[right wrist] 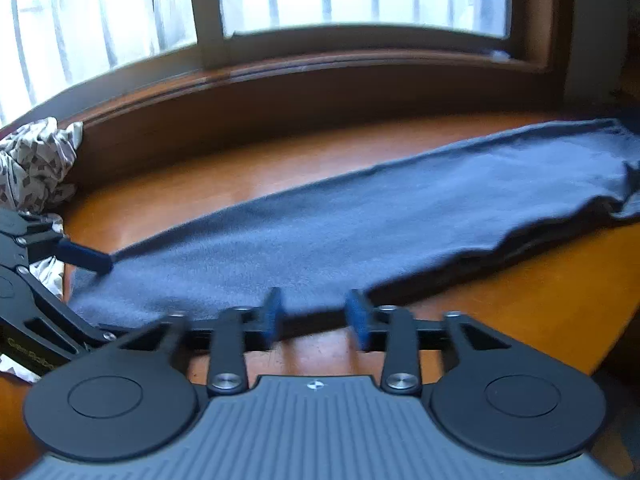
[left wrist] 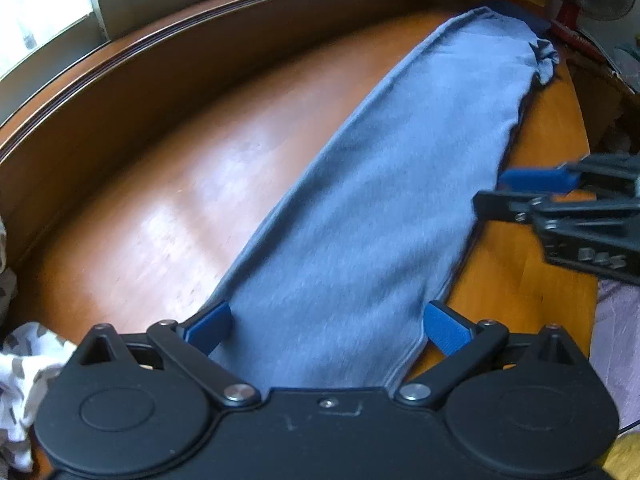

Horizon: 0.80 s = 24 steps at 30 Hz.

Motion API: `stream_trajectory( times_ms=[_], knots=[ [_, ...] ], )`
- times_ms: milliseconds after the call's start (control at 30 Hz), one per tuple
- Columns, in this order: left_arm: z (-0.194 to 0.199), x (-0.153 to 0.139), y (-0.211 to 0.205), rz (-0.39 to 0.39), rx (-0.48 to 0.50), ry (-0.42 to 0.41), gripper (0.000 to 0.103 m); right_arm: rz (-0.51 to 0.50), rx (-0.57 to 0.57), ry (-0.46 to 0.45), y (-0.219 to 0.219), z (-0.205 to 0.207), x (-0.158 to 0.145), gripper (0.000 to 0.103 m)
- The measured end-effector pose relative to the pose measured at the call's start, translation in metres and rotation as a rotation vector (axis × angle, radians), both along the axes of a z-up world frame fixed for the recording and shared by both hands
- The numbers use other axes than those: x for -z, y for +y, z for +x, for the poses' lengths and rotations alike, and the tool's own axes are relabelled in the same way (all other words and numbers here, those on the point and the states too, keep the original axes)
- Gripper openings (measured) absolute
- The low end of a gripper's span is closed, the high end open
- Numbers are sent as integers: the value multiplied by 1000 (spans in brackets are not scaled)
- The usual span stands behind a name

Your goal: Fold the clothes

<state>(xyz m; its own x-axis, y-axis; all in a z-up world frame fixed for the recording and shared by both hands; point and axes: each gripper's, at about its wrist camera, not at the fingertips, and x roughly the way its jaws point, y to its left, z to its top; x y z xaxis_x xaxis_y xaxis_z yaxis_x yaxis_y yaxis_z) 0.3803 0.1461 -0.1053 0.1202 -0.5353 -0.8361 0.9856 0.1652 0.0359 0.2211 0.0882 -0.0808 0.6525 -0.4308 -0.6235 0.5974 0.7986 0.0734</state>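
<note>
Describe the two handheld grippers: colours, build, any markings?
Both are matte black, with two round discs and pinned linkage arms with silver rivets driving blue-padded fingers. The left gripper has a smooth black body; gold lettering, unreadable, shows on its side. The right gripper has a ribbed grey top plate with a small round emblem.

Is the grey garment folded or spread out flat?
Folded lengthwise into a long narrow strip: the grey garment lies flat on the wooden table, with a doubled layered edge along its near side in the right wrist view.
</note>
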Motion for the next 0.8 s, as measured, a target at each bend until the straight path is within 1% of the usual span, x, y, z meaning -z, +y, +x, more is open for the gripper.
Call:
stream_trajectory(
  times_ms=[67,133,200,233,333,433,500,533,633,700,767,800],
  knots=[
    [-6,-1,4,19,0,-29,103,-34,9,-30,8,-13,-5,54],
    [-12,-7,7,33,-6,-43,103,-32,19,-34,4,-26,-7,54],
    [-17,-18,9,2,-15,-14,103,-29,29,-37,-1,-38,-8,58],
    [-19,-26,7,-20,-20,15,103,-26,39,-44,-7,-42,-7,58],
    [-25,-46,-10,-73,-67,81,103,-4,67,-74,-32,-60,-8,59],
    [-38,-55,-41,-124,-133,94,103,21,73,-103,-69,-80,-6,60],
    [-52,-55,-71,-137,-177,75,103,2,66,-114,-99,-97,-4,60],
    [-56,-53,-82,-132,-200,72,103,-10,62,-108,-113,-105,-2,60],
    [-70,-44,-129,-108,-230,98,103,-46,57,-96,-160,-132,1,60],
    [-78,-39,-160,-80,-243,76,103,-55,53,-107,-194,-152,2,60],
    [-86,-34,-191,-52,-255,51,103,-38,78,-107,-228,-166,3,59],
    [-87,-32,-200,-41,-256,52,103,-7,94,-115,-246,-172,2,59]
  ],
)
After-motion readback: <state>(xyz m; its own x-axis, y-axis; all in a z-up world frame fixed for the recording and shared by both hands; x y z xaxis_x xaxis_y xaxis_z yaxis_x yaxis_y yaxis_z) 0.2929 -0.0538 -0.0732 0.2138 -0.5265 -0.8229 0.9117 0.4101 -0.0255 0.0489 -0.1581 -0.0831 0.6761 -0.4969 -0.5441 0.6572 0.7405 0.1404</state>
